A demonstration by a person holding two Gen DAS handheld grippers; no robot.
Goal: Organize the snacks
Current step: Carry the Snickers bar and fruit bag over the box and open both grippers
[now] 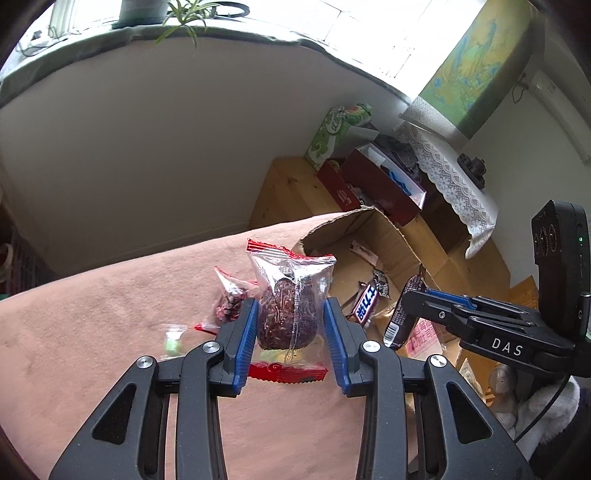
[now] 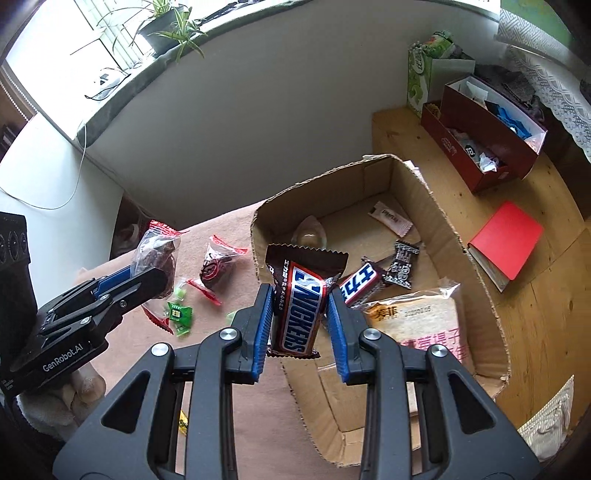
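Observation:
My left gripper (image 1: 291,310) is shut on a clear packet with a dark red-brown snack (image 1: 286,310), lifted above the pink cloth (image 1: 92,314). My right gripper (image 2: 300,295) is shut on a Snickers bar (image 2: 299,310), upright over the near left rim of the open cardboard box (image 2: 461,236). Inside the box lie a second Snickers (image 2: 360,282), a black patterned packet (image 2: 404,264), a white sachet (image 2: 391,218) and a bread packet (image 2: 417,317). On the cloth rest another dark snack packet (image 2: 218,266) and green candies (image 2: 180,314).
A red book (image 2: 506,240) lies on the wooden surface right of the box. Dark red open boxes (image 2: 480,122) and a green tissue box (image 2: 419,77) stand behind it. A white wall and a windowsill with plants (image 2: 177,22) rise beyond the cloth.

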